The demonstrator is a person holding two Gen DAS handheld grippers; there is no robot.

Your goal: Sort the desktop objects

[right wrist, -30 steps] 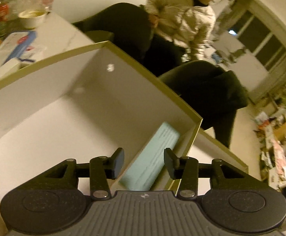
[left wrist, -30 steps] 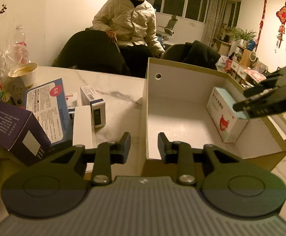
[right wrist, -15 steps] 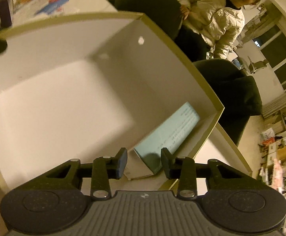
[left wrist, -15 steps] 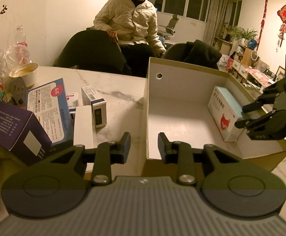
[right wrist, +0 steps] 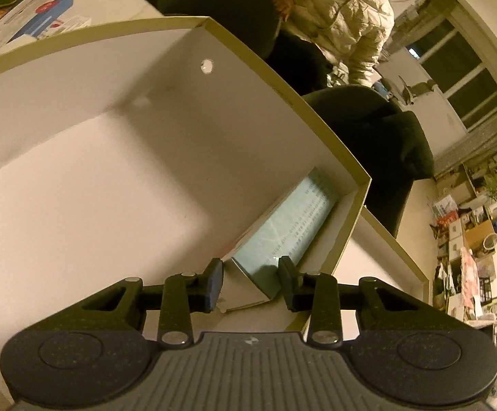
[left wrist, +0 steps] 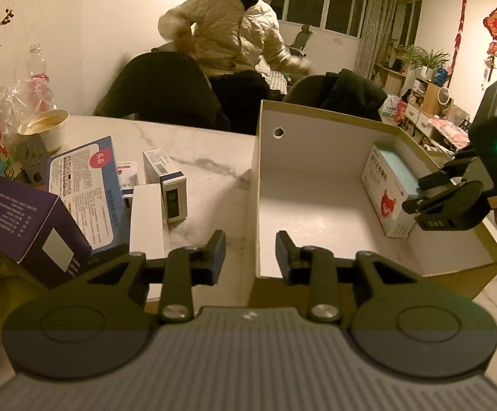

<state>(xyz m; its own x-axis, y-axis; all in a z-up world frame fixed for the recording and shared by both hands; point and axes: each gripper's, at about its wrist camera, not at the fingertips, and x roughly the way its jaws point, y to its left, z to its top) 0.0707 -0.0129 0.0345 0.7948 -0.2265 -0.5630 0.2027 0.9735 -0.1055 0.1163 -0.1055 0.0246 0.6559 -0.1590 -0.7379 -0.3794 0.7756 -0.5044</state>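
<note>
The right gripper (right wrist: 250,282) is reaching into the box (right wrist: 282,92), its narrow jaws straddling the near end of the teal carton (right wrist: 289,226), which is standing along the box's 3 o'clock wall; whether the pads are pressing is unclear. The left gripper (left wrist: 250,251) is hovering narrowly parted and empty above the box's near rim at 6 o'clock.
</note>
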